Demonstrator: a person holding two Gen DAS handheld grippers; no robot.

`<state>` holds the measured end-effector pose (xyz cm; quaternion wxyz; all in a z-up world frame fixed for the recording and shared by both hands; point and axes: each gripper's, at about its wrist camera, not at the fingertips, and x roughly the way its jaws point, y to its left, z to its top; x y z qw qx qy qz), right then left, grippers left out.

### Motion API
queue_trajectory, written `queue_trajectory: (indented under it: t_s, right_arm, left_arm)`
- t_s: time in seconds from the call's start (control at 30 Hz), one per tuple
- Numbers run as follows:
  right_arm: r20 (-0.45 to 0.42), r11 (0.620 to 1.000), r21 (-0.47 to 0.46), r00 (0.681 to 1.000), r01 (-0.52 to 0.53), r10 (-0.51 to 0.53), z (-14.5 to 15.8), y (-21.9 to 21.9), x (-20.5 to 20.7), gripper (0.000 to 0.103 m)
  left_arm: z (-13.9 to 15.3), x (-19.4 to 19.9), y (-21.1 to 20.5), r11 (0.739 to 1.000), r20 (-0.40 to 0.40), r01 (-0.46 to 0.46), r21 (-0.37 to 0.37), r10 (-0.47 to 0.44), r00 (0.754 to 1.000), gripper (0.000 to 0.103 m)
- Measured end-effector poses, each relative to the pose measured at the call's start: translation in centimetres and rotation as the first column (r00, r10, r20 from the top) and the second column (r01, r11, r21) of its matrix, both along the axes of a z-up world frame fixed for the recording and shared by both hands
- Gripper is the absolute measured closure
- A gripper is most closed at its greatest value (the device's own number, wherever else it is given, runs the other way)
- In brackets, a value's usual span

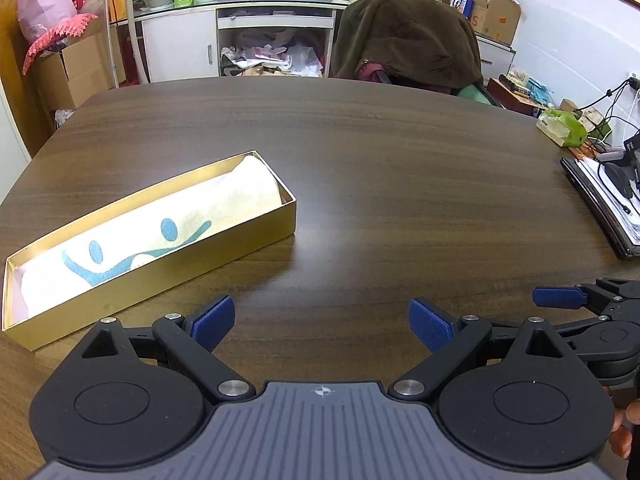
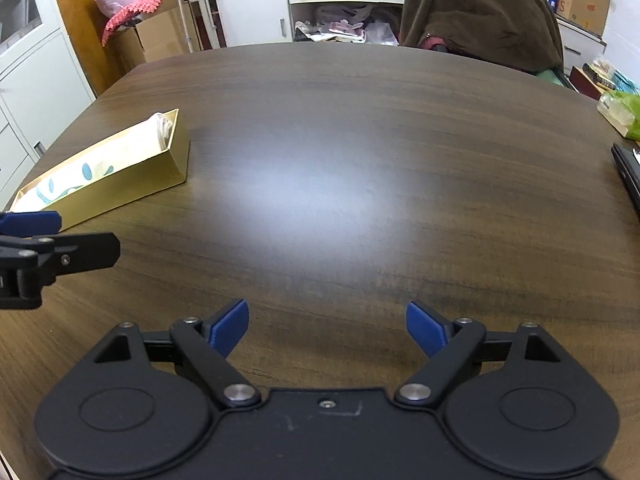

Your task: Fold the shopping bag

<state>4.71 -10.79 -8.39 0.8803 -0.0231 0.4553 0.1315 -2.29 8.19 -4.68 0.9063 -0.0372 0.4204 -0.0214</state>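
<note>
A cream shopping bag [image 1: 168, 224] with a blue figure print lies rolled inside a long gold box [image 1: 200, 268] on the left of the dark wooden table [image 1: 380, 160]. The bag [image 2: 76, 176] and box [image 2: 132, 184] also show at the left of the right wrist view. My left gripper [image 1: 322, 326] is open and empty, low over the table just right of the box's near end. My right gripper [image 2: 326, 330] is open and empty over bare table. Each gripper's fingers show at the edge of the other's view: right fingers [image 1: 560, 298], left fingers [image 2: 32, 222].
A chair draped with a brown blanket [image 1: 408, 36] stands behind the table. A laptop with papers and cables [image 1: 600, 204] lies at the right edge, a green-wrapped packet [image 1: 564, 128] beyond it. Cardboard boxes [image 1: 76, 68] and cabinets stand behind.
</note>
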Motion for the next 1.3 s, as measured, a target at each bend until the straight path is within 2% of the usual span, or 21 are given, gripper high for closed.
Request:
queue_trajectory:
  t_s: [0.8,1.07,1.3]
  right_arm:
    - [0.014,0.997,-0.006,0.997,0.073,-0.073,-0.3,-0.8,-0.7,0.016]
    - [0.086,0.978,-0.012,0.975,0.207,-0.205,-1.7,-5.7,1.0,0.016]
    - [0.185,0.949,-0.034,0.935,0.315,-0.303,-2.7,-11.0,2.2,0.016]
  left_arm:
    - [-0.3,-0.4,1.2,1.000,-0.037,-0.025,0.002,0.025,0.999,0.007]
    - [-0.1,-1.2,4.5,0.996,-0.002,-0.090,0.018,0.090,0.996,0.007]
    - [-0.5,-3.6,10.9,0.972,0.036,-0.235,0.016,0.234,0.971,0.007]
